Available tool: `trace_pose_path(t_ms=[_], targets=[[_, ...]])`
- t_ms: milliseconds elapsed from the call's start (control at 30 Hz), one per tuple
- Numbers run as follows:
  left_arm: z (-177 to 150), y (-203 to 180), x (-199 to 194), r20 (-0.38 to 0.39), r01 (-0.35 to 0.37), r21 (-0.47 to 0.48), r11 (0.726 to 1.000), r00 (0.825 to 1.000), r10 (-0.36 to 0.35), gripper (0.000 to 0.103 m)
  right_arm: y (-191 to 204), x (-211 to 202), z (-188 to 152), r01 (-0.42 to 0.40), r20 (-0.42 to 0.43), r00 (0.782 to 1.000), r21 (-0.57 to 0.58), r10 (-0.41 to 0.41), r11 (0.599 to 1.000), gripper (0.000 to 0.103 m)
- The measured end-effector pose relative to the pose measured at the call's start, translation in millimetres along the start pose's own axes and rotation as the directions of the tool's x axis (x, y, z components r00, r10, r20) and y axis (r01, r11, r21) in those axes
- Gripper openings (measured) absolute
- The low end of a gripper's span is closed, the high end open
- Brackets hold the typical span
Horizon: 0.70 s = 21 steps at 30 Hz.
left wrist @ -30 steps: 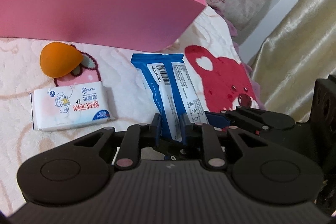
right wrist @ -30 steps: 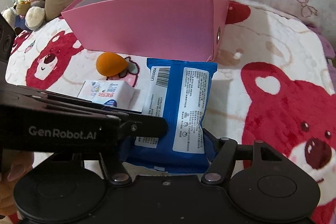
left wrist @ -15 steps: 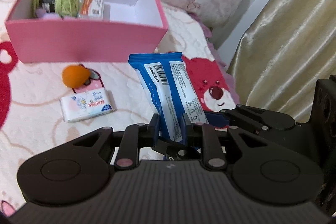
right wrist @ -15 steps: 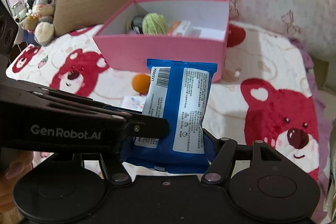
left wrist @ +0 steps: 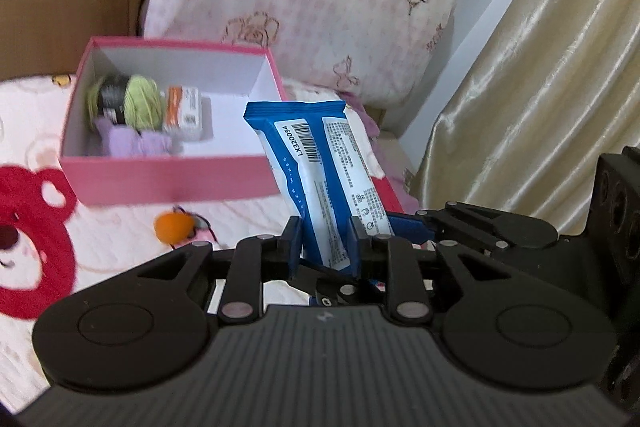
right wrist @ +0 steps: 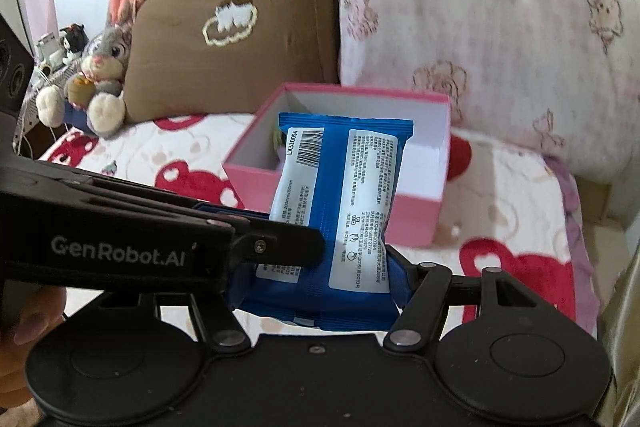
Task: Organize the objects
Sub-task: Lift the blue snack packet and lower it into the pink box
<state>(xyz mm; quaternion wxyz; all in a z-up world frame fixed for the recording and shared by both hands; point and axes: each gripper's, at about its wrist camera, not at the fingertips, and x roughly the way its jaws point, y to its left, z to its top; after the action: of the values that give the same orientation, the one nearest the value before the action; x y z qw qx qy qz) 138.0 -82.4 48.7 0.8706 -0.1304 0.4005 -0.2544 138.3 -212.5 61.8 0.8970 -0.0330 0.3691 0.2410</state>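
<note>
A blue wet-wipes pack (left wrist: pixel 316 179) (right wrist: pixel 344 203) is held in the air between both grippers, upright, barcode side facing the cameras. My left gripper (left wrist: pixel 324 243) pinches its thin lower edge; its jaws are just starting to open, with the pack still between the pads. My right gripper (right wrist: pixel 320 279) is shut across the pack's width. Beyond and below the pack sits the open pink box (left wrist: pixel 168 179) (right wrist: pixel 412 215), holding green yarn (left wrist: pixel 140 99), a small orange-white carton (left wrist: pixel 184 111) and a purple cloth (left wrist: pixel 136 143). An orange sponge (left wrist: pixel 174 227) lies on the bedspread in front of the box.
The bedspread (left wrist: pixel 120 239) is white with red bears. A pink patterned pillow (left wrist: pixel 320 7) and a brown pillow (right wrist: pixel 224 39) stand behind the box. A plush bunny (right wrist: pixel 100 67) sits at far left. A gold curtain (left wrist: pixel 540 87) hangs on the right.
Both grippers have risen with the blue pack held between them. The box has dropped lower in view, so its inside shows. The white tissue pack has left the view.
</note>
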Motion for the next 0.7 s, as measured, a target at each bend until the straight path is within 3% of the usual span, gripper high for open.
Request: trace_pose_path(t_ms=[300,700], targets=[[61.0,17.8,15.0,0.013,-0.05,-0.012,0.999,0.999,0.05,0.021,-12.0,32.8,50.1,-0.01,0.022,1.0,0.062,0.008,0.998,0.07],[119.4,78.5,109.0,-0.051,-0.04,-0.082,0.996,0.998,0.036,0.021,-59.0,133.1,86.3,0.014,-0.019,1.0,0.16,-0.012,0.987,0.07]])
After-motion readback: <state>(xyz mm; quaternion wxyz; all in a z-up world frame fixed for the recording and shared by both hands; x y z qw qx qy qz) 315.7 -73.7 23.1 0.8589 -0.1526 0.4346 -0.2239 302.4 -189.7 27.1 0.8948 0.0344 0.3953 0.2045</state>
